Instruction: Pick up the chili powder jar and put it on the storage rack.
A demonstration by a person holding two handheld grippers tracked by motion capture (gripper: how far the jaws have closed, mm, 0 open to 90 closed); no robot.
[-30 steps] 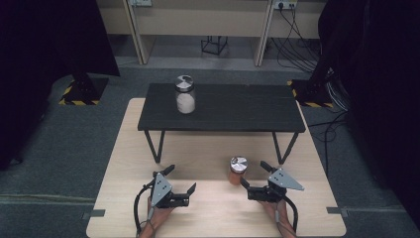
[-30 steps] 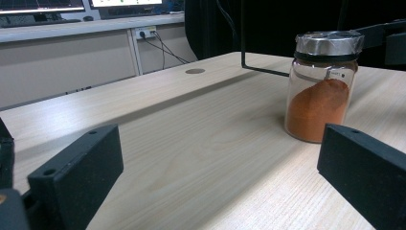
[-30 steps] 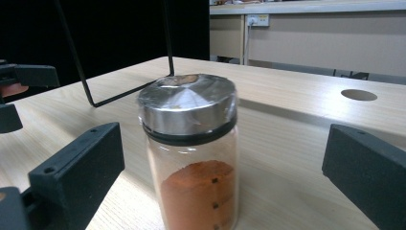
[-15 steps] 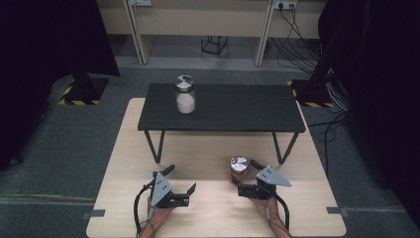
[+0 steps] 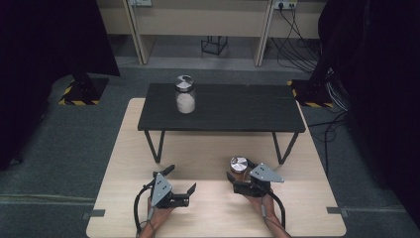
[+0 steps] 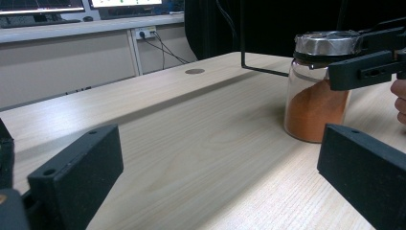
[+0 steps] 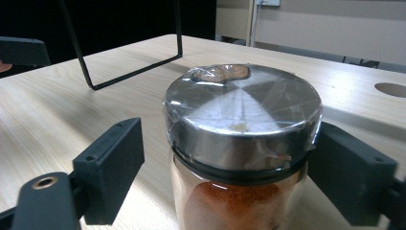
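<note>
A glass jar of orange powder (image 5: 239, 166) with a foil-wrapped metal lid (image 7: 242, 112) stands upright on the light wooden table (image 5: 208, 213), near its right front. My right gripper (image 5: 240, 172) reaches around the jar at lid height. Its jaws have just been closing, with the jar (image 7: 225, 201) between them. In the right gripper view the left pad (image 7: 112, 165) stands a gap away from the lid, while the right pad (image 7: 349, 172) sits at the lid's edge. My left gripper (image 5: 181, 179) rests at the left front, open and with nothing in it (image 6: 220, 172). It faces the jar (image 6: 313, 105).
A low black table (image 5: 237, 109) on thin wire legs (image 5: 157, 146) stands across the far half of the wooden table. It carries a jar of white powder (image 5: 184, 95). Dark curtains and floor cables lie beyond. A round hole (image 6: 194, 71) marks the wooden top.
My right gripper has slid left to the orange jar, and its jaws have narrowed around the lid. The left gripper has not moved.
</note>
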